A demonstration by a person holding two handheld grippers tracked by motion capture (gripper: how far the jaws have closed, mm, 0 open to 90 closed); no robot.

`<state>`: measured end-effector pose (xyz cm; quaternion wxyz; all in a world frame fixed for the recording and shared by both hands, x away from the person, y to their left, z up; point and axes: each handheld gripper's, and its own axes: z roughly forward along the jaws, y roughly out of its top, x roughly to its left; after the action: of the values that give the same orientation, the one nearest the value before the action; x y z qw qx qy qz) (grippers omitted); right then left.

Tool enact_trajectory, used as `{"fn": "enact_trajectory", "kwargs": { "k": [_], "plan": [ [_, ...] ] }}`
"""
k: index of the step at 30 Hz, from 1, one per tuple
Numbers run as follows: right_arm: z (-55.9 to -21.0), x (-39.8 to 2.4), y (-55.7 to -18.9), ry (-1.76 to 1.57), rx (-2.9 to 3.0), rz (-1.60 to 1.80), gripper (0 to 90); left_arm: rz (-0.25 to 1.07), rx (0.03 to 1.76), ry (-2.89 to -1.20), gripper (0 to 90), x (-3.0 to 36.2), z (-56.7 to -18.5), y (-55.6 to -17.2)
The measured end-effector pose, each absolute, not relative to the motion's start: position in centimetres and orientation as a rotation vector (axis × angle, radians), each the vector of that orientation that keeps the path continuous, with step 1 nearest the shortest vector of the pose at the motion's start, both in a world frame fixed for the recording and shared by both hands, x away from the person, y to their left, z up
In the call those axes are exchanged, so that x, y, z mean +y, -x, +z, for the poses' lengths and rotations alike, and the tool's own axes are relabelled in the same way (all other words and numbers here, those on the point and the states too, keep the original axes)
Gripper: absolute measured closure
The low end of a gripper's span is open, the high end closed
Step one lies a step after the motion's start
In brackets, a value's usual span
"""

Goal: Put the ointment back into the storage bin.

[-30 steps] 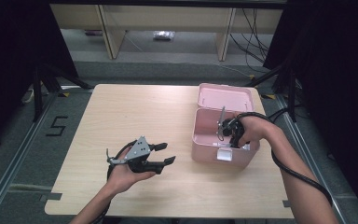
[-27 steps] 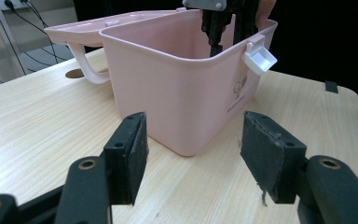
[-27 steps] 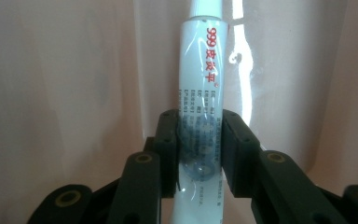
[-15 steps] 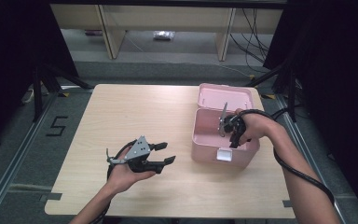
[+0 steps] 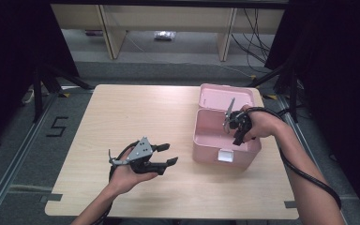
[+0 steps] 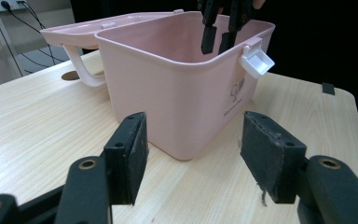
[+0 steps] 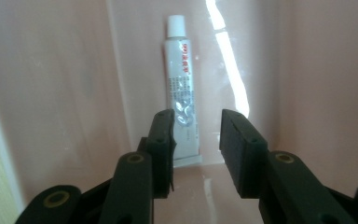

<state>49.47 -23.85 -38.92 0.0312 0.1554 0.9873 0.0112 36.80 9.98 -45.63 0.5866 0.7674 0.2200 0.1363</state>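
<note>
An open pink box (image 5: 214, 145) stands on the right half of the table, its lid (image 5: 225, 95) folded back. A white tube (image 7: 182, 88) lies on the floor of the box (image 7: 65, 84). My right gripper (image 5: 235, 134) points down into the box; its jaws have just been opening and now stand open (image 7: 196, 140) just above the tube's lower end, not pressing it. Seen from the left gripper view, the right gripper (image 6: 216, 44) dips over the rim of the box (image 6: 182, 98). My left gripper (image 5: 168, 154) rests open near the table's front, aimed at the box, with nothing between its jaws (image 6: 191, 158).
A white latch (image 5: 225, 155) hangs on the box's front wall and a handle (image 6: 81, 70) sticks out at its side. The wooden table (image 5: 136, 112) has bare room at its left and middle. Dark drapes and shelf legs stand beyond the far edge.
The right hand has shifted very slightly over the box. The left hand and the box have not moved.
</note>
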Motion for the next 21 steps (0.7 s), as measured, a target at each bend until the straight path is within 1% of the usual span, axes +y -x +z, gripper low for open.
{"fn": "enact_trajectory", "kwargs": {
  "k": [1, 14, 15, 21],
  "plan": [
    [-38.8, -24.0, -49.7, -0.419, 3.039, 0.052, 66.3, 0.32, 0.51, -1.796, 40.8, 9.9, -45.6, -36.8],
    [-36.3, -25.9, -50.4, -0.633, 2.93, 0.186, 63.9, 0.294, 0.495, -1.803, 42.2, 8.9, -45.7, -37.2],
    [-36.0, -26.1, -50.3, -0.713, 2.914, 0.178, 63.6, 0.294, 0.495, -1.801, 42.6, 8.8, -45.7, -37.2],
    [-35.2, -27.1, -50.6, -0.765, 2.869, 0.22, 63.6, 0.283, 0.468, -1.808, 44.1, 8.0, -45.5, -37.3]
  ]
}}
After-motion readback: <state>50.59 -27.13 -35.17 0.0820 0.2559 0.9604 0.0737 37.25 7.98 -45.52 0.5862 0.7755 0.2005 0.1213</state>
